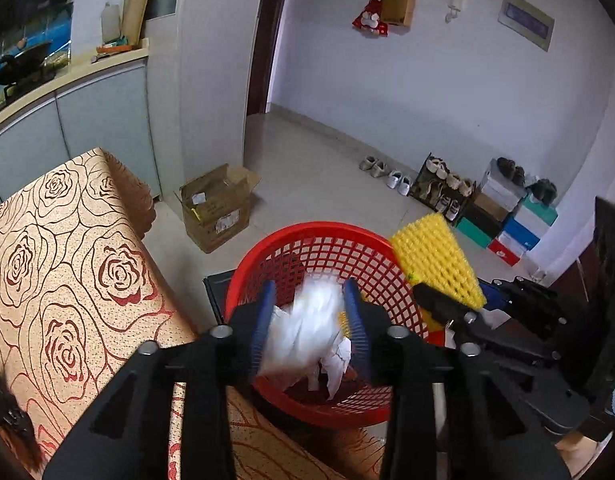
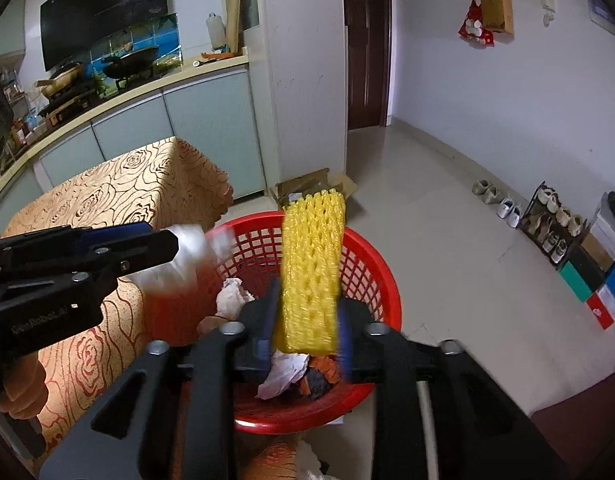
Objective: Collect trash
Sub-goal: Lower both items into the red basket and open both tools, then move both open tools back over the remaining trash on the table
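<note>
A red mesh basket (image 1: 327,240) stands on the floor beside the table; it also shows in the right wrist view (image 2: 371,264). Crumpled paper (image 2: 233,294) and other scraps lie inside it. My left gripper (image 1: 309,320) is over the basket with a blurred clear white plastic bag (image 1: 307,328) between its jaws, also seen in the right wrist view (image 2: 187,252). My right gripper (image 2: 307,332) is shut on a yellow foam net sleeve (image 2: 311,268) held upright above the basket, seen too in the left wrist view (image 1: 435,260).
A table with a rose-patterned cloth (image 1: 67,280) is at left. An open cardboard box (image 1: 217,208), shoes and shoe boxes (image 1: 503,216) stand on the tiled floor. Kitchen cabinets (image 2: 147,128) are behind the table.
</note>
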### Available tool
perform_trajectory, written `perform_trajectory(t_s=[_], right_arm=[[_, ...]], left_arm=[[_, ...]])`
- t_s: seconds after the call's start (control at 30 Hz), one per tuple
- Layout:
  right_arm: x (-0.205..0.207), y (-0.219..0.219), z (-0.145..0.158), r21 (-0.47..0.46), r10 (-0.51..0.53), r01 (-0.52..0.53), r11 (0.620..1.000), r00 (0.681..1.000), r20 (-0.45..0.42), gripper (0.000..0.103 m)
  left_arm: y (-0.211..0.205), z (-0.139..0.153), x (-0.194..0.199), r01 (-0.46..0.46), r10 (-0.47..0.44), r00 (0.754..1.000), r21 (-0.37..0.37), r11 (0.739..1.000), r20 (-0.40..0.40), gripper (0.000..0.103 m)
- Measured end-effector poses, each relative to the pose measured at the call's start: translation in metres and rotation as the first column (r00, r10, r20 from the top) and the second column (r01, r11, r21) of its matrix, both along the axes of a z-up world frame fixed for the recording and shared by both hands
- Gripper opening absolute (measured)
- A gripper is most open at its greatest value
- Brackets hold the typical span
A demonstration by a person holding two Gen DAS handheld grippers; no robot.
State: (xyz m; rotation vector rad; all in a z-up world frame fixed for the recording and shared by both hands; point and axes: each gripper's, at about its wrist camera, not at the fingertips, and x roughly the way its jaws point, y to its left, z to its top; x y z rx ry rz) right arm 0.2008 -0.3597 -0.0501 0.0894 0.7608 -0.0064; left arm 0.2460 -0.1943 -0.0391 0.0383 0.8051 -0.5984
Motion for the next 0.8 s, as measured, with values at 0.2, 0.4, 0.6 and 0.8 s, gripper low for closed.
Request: perform_trajectory(t_s=[0.2,0.4,0.6,0.8], right_arm=[[-0.007,-0.006,0.011,0.018,-0.020,0.019,1.000,0.999,0.038,0.052],[-0.016,-0.009,0.028,0.028,-0.035,0.033,0.999,0.996,0.084,0.052],[-0.026,-0.009,0.044,0.031,-0.043,0.039,0.999,0.991,0.130,0.052],[-0.043,-0.004,0.066,0.041,-0.044,0.037,0.998,0.981,0.190,0.057]], left_arm=[[0.011,0.014,-0.011,-0.009,0.010,0.999,-0.004,1.000,0.052,0.059],[0.021,0.034,-0.027,-0.040,0.038,0.991,0.010,0.999,0.131,0.066],[0.034,0.049,-0.041,-0.071,0.068,0.982,0.006,0.997,0.177,0.068],[0.054,0.066,-0.064,-0.121,0.116,0.965,0.006,0.993,0.236,0.068]])
